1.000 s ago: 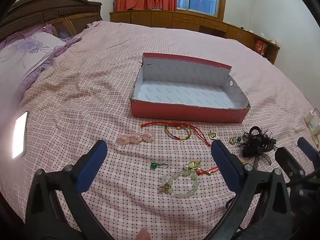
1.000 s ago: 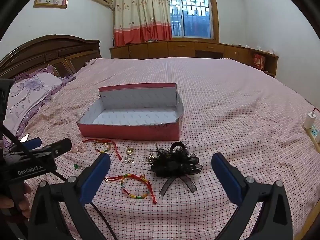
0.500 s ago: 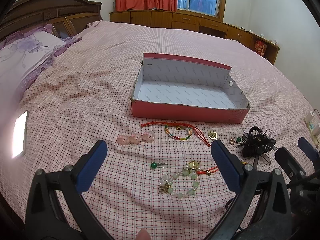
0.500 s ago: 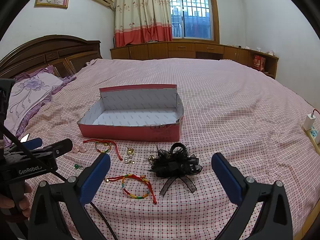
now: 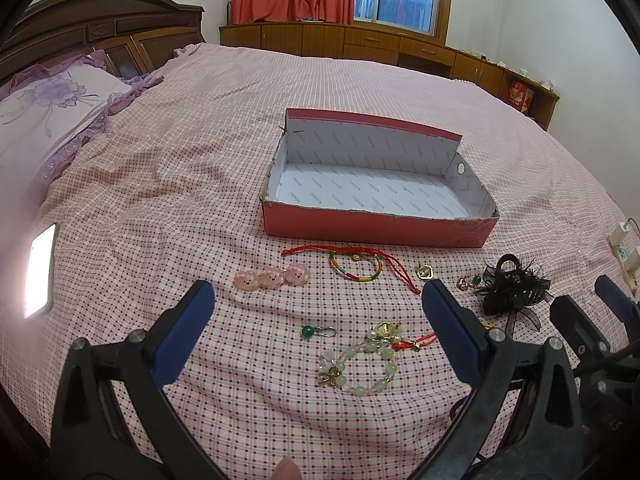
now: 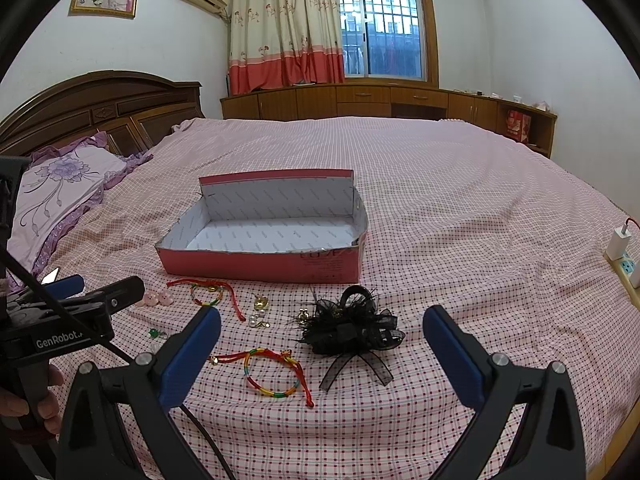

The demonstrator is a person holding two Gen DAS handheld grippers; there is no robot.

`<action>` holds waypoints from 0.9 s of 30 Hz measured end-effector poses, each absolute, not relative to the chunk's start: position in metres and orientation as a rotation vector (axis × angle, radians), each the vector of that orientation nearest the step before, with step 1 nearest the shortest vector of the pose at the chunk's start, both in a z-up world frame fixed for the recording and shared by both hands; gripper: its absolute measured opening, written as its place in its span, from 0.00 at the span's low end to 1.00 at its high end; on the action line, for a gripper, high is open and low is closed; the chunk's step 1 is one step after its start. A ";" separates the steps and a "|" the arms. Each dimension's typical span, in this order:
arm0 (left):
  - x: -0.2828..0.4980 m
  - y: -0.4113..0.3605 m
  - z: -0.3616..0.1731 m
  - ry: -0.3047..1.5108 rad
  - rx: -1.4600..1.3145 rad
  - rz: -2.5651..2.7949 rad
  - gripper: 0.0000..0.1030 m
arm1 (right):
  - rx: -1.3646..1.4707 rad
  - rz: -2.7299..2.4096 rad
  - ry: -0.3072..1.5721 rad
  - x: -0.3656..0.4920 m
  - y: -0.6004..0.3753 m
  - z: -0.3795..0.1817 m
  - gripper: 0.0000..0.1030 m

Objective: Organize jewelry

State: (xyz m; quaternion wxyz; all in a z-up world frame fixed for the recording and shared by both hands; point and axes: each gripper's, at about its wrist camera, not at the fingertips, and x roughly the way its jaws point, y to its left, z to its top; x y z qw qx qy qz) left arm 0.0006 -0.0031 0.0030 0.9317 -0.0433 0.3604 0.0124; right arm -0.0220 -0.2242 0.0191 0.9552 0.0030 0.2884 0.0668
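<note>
An open pink box [image 5: 376, 224] with a white inside stands on the bed [image 5: 160, 168]; it also shows in the right wrist view [image 6: 260, 266]. Jewelry lies in front of it: a pink pig hair clip [image 5: 272, 278], a red cord with a rainbow bracelet [image 5: 356, 266], a green bead charm [image 5: 316, 332], a pale bead bracelet [image 5: 358, 368], and a black bow clip [image 5: 510, 290] [image 6: 350, 328]. A second rainbow bracelet [image 6: 272, 372] lies near the right gripper. My left gripper [image 5: 316, 320] is open and empty above the beads. My right gripper [image 6: 320, 336] is open and empty.
A lit phone [image 5: 40, 270] lies on the bed at the left. A pillow [image 5: 48, 108] and wooden headboard [image 5: 100, 28] are at the far left. A power strip with chargers [image 6: 622, 252] lies at the right edge. Cabinets [image 6: 380, 100] line the far wall.
Both grippers have drifted very slightly; the box and jewelry sit a touch lower in the views. Nothing was picked up or released.
</note>
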 end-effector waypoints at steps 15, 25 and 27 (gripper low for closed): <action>0.000 -0.003 0.004 0.738 -0.089 0.026 0.94 | 0.007 0.136 0.585 -0.023 -0.225 0.023 1.00; 0.000 -0.002 0.004 0.737 -0.089 0.025 0.94 | 0.007 0.137 0.586 -0.023 -0.225 0.022 1.00; 0.000 -0.002 0.004 0.736 -0.089 0.025 0.94 | 0.007 0.136 0.586 -0.023 -0.225 0.022 1.00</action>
